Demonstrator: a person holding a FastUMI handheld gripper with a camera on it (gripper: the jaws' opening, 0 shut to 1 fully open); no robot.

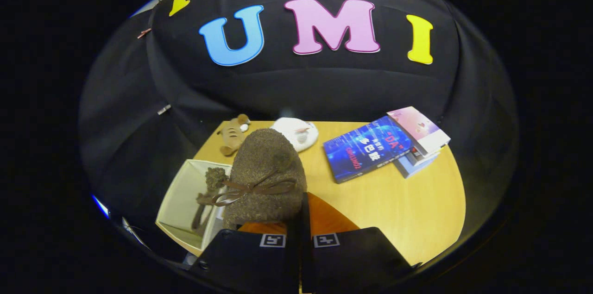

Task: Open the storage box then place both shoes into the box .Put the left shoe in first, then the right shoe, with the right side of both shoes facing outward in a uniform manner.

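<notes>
The open storage box [178, 201], one shoe already inside it, sits just left of the brown shoe [266, 178] that the gripper [300, 234] carries, jaws closed on its rear, toe pointing ahead above the table [407, 210], books beyond at right.

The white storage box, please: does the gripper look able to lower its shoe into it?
Probably yes: the gripper holds the brown shoe beside the open storage box, where one shoe sits.
</notes>
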